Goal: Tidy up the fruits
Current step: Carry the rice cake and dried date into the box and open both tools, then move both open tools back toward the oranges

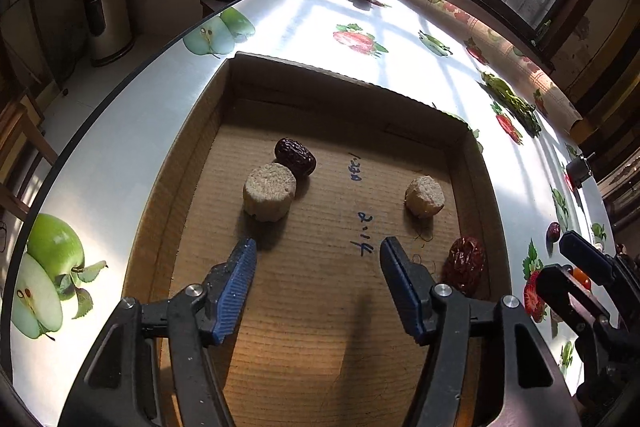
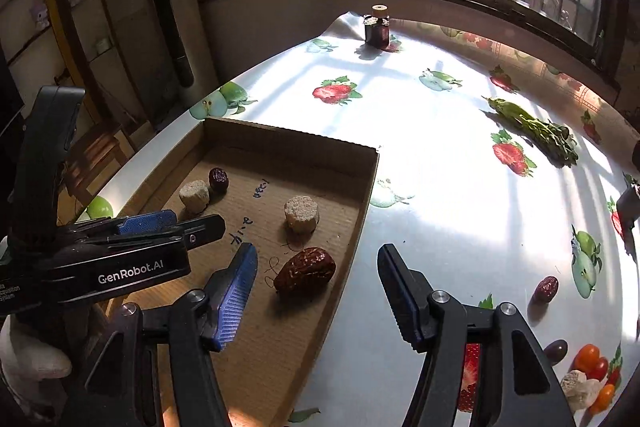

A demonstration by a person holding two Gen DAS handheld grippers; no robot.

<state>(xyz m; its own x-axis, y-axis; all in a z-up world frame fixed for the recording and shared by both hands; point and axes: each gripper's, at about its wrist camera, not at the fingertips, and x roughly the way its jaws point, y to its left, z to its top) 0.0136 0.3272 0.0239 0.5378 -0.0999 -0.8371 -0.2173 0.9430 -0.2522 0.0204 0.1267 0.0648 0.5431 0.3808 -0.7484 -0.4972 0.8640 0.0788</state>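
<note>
A shallow cardboard tray (image 1: 344, 79) (image 2: 288, 137) lies on the fruit-print table. In it are two beige round pieces (image 1: 269, 191) (image 1: 425, 195), a dark date (image 1: 295, 155) touching the left piece, and a reddish date (image 1: 466, 262) (image 2: 306, 269) near the right wall. My left gripper (image 1: 319, 245) hangs open over the tray floor with nothing between its fingers. My right gripper (image 2: 318, 249) is open over the tray's right edge, and the reddish date lies below it untouched. Outside the tray lie another date (image 2: 546, 289), a dark round fruit (image 2: 557, 351), cherry tomatoes (image 2: 592, 359) and a beige piece (image 2: 574, 385).
A bunch of green leaves (image 2: 536, 131) lies on the table's far right. A dark jar (image 2: 377, 27) stands at the far edge under the window. The table's left edge runs close beside the tray. A tall white appliance (image 2: 168, 7) stands beyond it.
</note>
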